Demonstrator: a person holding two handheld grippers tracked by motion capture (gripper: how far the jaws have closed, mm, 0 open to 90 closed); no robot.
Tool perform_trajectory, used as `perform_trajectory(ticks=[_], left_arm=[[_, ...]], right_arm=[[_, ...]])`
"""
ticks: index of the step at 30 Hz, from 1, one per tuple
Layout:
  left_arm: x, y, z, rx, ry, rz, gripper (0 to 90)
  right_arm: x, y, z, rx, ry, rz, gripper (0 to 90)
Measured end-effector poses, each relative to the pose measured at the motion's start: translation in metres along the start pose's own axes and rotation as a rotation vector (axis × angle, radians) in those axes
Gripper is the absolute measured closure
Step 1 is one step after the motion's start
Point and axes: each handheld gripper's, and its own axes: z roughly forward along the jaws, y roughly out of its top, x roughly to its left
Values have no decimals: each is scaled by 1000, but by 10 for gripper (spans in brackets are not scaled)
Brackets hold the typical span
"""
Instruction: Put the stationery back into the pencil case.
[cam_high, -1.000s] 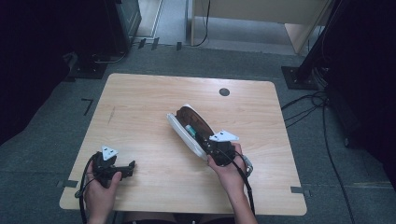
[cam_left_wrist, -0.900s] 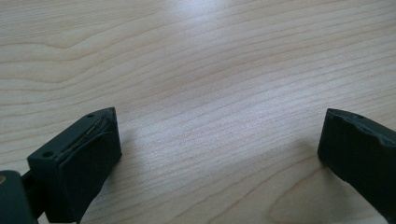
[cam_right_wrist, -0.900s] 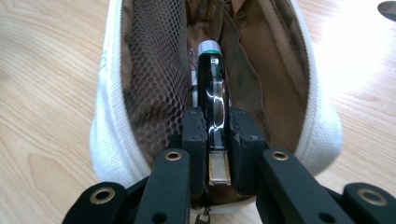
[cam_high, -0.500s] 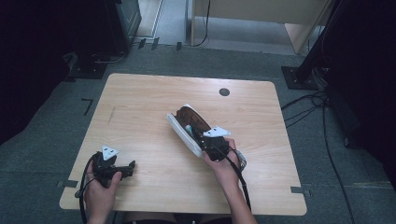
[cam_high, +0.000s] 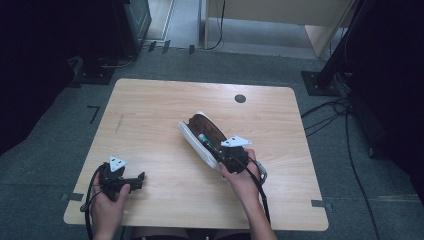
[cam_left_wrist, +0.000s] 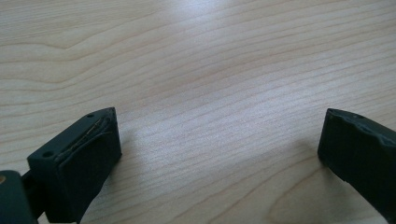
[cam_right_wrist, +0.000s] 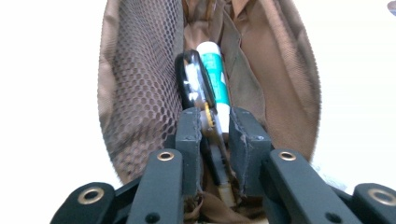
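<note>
A white pouch lies open in the middle of the table, its brown lining and mesh pocket showing. Inside lie a glossy black stick-shaped item and a teal-and-white tube. My right gripper reaches into the pouch's near end. Its jaws have just been opening a little; the black item is still between them and the pads look just off it. My left gripper rests open over bare wood at the front left, nothing between its jaws.
A round black grommet sits in the wooden table near its far edge. Cables trail on the floor to the right, and dark stands surround the table.
The right hand shifted slightly along the pouch's near end, with its gripper staying inside the opening. The left hand and gripper have not moved.
</note>
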Motion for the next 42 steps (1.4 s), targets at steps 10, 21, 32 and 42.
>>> perform_trajectory(ticks=[10, 21, 32, 42], left_arm=[[0, 0, 0, 0, 0, 0, 0], [0, 0, 0, 0, 0, 0, 0], [0, 0, 0, 0, 0, 0, 0], [0, 0, 0, 0, 0, 0, 0]], right_arm=[[1, -3, -28, -104, 16, 0, 830], [-1, -17, -61, -184, 15, 13, 857], [-17, -53, -72, -182, -1, 55, 808], [-35, -82, -77, -173, -25, 125, 541]])
